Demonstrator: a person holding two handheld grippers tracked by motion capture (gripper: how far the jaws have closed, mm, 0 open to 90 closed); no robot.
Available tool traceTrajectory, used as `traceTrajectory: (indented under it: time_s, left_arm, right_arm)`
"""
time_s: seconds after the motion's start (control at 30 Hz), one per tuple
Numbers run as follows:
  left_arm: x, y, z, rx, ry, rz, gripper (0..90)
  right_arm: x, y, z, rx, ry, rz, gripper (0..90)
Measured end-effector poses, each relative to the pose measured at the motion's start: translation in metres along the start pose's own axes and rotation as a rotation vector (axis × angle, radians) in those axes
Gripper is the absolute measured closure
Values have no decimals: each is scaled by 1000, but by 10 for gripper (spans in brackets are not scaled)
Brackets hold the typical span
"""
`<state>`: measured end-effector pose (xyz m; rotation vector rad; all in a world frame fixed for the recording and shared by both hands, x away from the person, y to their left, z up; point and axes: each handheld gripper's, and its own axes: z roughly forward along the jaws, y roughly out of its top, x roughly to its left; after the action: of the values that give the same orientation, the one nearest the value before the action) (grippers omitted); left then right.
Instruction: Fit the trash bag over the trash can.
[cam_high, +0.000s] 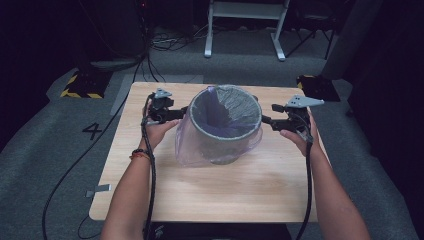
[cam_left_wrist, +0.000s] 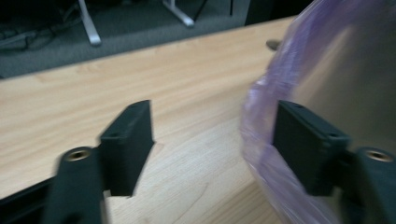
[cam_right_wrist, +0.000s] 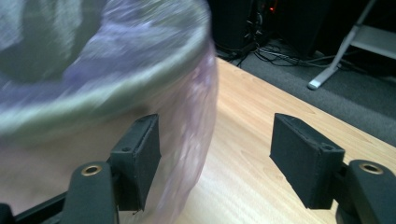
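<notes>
the lined bin (cam_high: 225, 125) sits between both released grippers (cam_high: 181, 113) (cam_high: 266, 120) (bag film beside each).

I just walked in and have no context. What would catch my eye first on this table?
A grey bin stands mid-table, lined with a thin purple bag folded over its rim and hanging down the outside. A person flanks it with a tool in each hand: the left tool and the right tool both sit at the rim, jaws open, with the bag beside them.

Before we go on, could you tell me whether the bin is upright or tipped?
Upright: the mesh waste bin stands on the wooden table with its mouth upward and the purple bag draped over its rim.
</notes>
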<state>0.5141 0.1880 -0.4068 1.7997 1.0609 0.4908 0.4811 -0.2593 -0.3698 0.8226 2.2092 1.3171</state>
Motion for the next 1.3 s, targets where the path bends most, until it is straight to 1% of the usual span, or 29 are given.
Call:
traceTrajectory:
  time_s: [0.07, 0.1, 0.13, 0.17, 0.2, 0.27, 0.33, 0.37, 0.43, 0.53, 0.6, 0.67, 0.7, 0.8, 0.83, 0.87, 0.9, 0.93, 0.97, 1.0, 1.03, 1.1, 1.13, 1.17, 1.23, 1.3]
  left_arm:
    - [-4, 1, -17, -34, -16, 26, 203]
    - [-6, 0, -25, -41, -39, 51, 183]
    - [-11, 0, -32, -40, -42, 83, 171]
    - [-17, -2, -39, -46, -36, 117, 159]
    - [-23, -5, -45, -40, -41, 150, 159]
    - [-37, -11, -54, -18, -61, 202, 158]
    - [-51, -19, -61, 1, -57, 265, 159]
    - [-58, -23, -63, 6, -59, 286, 159]
    - [-67, -31, -67, -3, -87, 290, 160]
    - [-77, -42, -66, 16, -95, 311, 163]
    - [-81, -48, -62, 40, -99, 314, 171]
    - [-83, -53, -56, 73, -110, 325, 225]
    - [-83, -56, -53, 80, -113, 325, 246]
    - [-82, -63, -44, 98, -144, 300, 269]
    - [-82, -65, -41, 103, -144, 294, 270]
    - [-82, -68, -38, 113, -144, 289, 275]
    - [-82, -70, -36, 121, -150, 290, 309]
    - [-81, -71, -33, 127, -154, 303, 371]
    - [-82, -73, -31, 131, -146, 317, 468]
    - [-82, -75, -28, 152, -129, 331, 593]
    - [-81, -76, -25, 169, -119, 333, 667]
    - [-79, -80, -19, 170, -132, 323, 763]
    - [-79, -82, -17, 174, -127, 321, 805]
    - [-79, -84, -15, 179, -131, 321, 830]
    - [-77, -87, -12, 169, -137, 306, 865]
    - [-76, -90, -9, 182, -146, 305, 891]
  right_arm:
    - [5, -4, -4, 10, 15, -24, 319]
    - [8, -6, -7, 8, 25, -35, 318]
    - [11, -8, -8, 6, 39, -42, 315]
    - [14, -10, -9, 7, 47, -42, 310]
    - [16, -12, -11, 8, 56, -48, 307]
    - [22, -16, -13, 4, 76, -54, 304]
    - [28, -20, -13, 9, 85, -68, 298]
    - [30, -21, -13, 18, 89, -76, 292]
    - [35, -24, -12, 34, 86, -96, 290]
    - [41, -28, -9, 42, 97, -112, 289]
    - [43, -30, -6, 47, 101, -107, 290]
    - [44, -33, -3, 54, 106, -103, 294]
    - [44, -35, -1, 62, 108, -102, 296]
    - [44, -44, 6, 74, 124, -99, 317]
    - [44, -47, 9, 78, 127, -85, 325]
    - [44, -52, 12, 85, 135, -74, 356]
    - [44, -56, 15, 92, 131, -75, 415]
    - [44, -59, 18, 105, 128, -79, 548]
    - [45, -63, 20, 118, 138, -84, 623]
    - [45, -66, 23, 127, 141, -92, 704]
    - [46, -69, 25, 125, 147, -93, 772]
    - [46, -74, 29, 120, 142, -81, 852]
    - [46, -76, 30, 113, 143, -72, 887]
    - [45, -78, 32, 106, 141, -62, 900]
    - [44, -82, 33, 94, 134, -44, 900]
    - [42, -86, 34, 100, 126, -33, 900]
